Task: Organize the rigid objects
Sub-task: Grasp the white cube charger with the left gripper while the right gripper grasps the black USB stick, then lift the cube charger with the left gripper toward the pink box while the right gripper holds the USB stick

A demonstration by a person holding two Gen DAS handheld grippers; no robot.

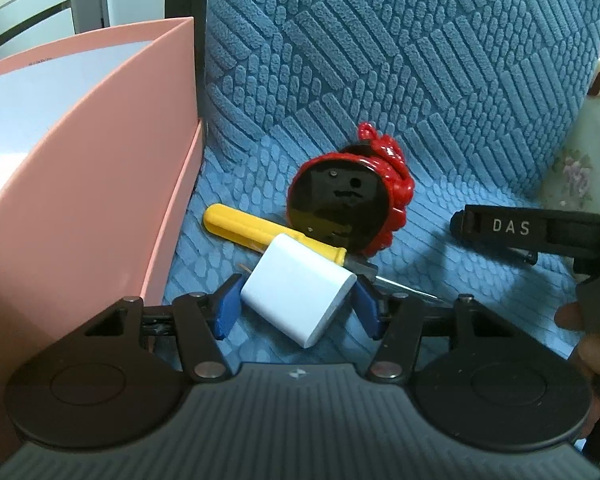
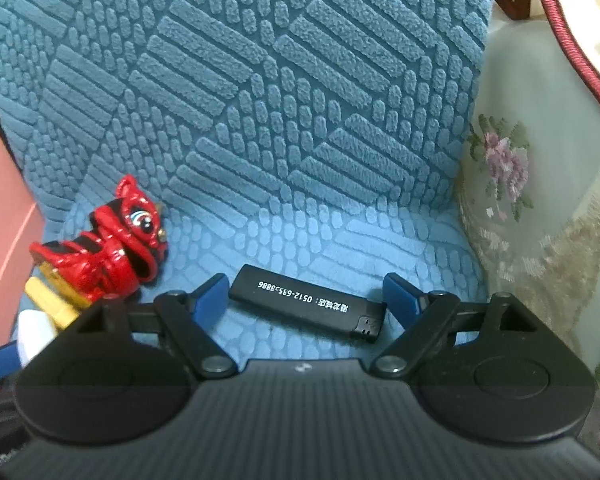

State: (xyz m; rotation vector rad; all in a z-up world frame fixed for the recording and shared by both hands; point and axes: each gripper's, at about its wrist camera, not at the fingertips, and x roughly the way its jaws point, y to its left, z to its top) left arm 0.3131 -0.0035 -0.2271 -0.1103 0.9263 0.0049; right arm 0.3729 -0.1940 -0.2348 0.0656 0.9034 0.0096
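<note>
The left gripper (image 1: 298, 306) is pinching a white charger block (image 1: 300, 292) near the pink box (image 1: 100, 184); the right gripper (image 2: 304, 300) is straddling, wide open, a black lighter (image 2: 306, 299). The block, held skewed, risks slipping.

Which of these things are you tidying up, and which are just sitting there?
For the job:
white charger block, between the left gripper's fingers
black lighter, between the open right gripper's fingers
yellow screwdriver
red lion toy
pink box

Just there:
blue cushion cover
floral cloth
</note>
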